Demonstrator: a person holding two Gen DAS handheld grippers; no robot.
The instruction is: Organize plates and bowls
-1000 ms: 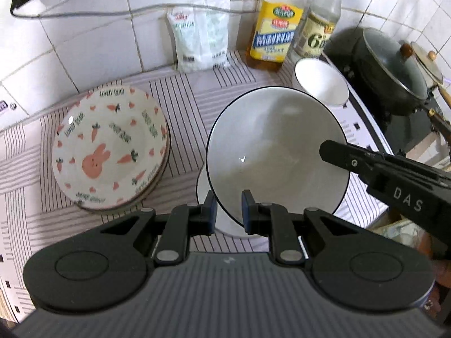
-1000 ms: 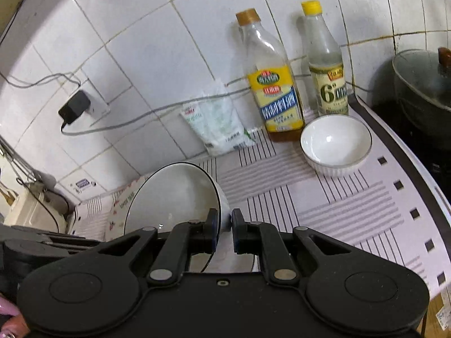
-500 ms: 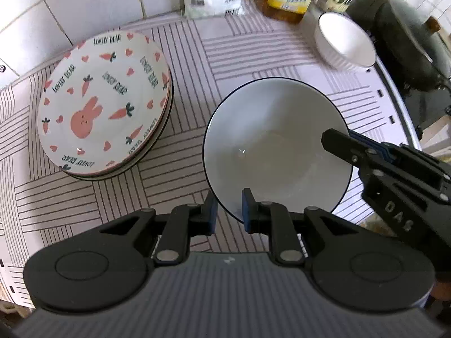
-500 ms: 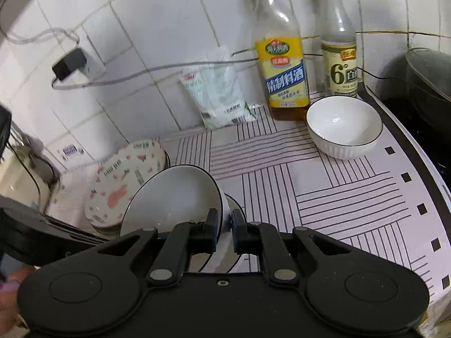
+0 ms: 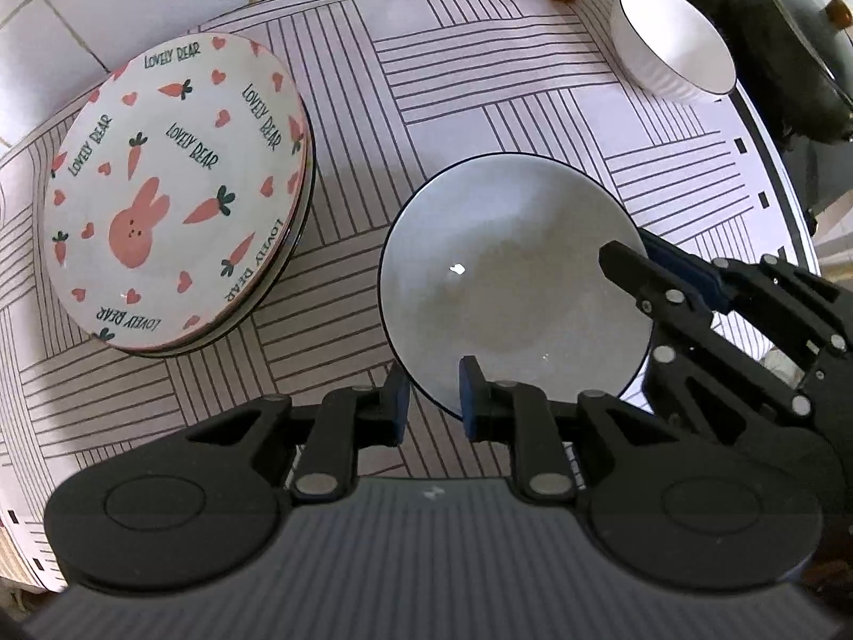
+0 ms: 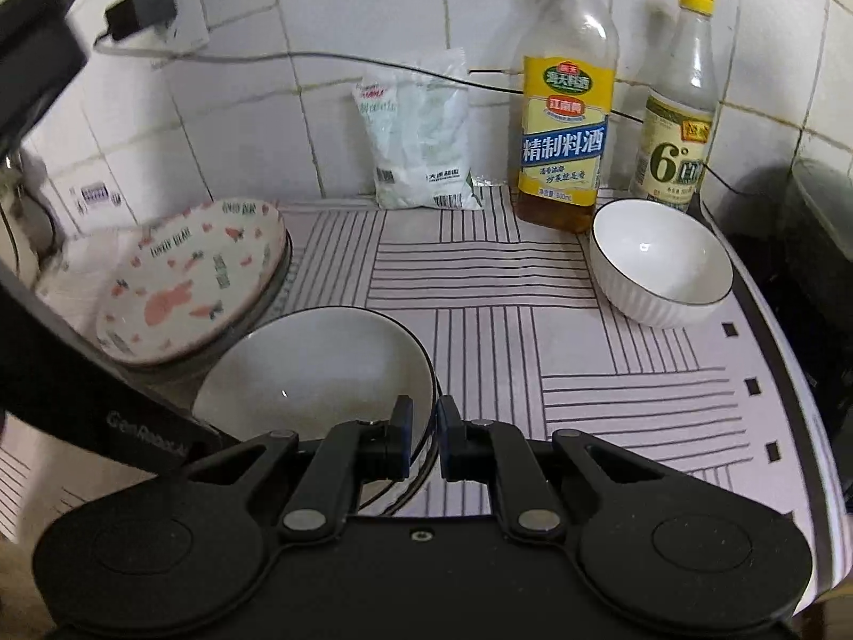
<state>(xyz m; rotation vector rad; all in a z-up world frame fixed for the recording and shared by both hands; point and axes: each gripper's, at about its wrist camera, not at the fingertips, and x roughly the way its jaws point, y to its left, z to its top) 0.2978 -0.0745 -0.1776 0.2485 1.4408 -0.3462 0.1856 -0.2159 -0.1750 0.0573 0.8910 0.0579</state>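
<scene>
A grey bowl with a dark rim (image 5: 512, 277) hangs over the striped mat, held at two points. My left gripper (image 5: 433, 400) is shut on its near rim. My right gripper (image 6: 424, 440) is shut on its right rim, and its fingers (image 5: 640, 277) show in the left wrist view. The bowl also shows in the right wrist view (image 6: 314, 373). A stack of rabbit-and-carrot plates (image 5: 170, 186) sits to the left and shows in the right wrist view (image 6: 186, 282). A small white ribbed bowl (image 6: 658, 261) stands at the back right.
Two bottles (image 6: 565, 128) and a white bag (image 6: 421, 133) stand against the tiled wall. A dark pot with a lid (image 5: 789, 37) sits on the stove at the right. The mat's edge (image 6: 789, 426) runs along the right side.
The grey bowl has come off the white plate beneath it. Both grippers have moved with it, and the views now look more steeply down at the mat.
</scene>
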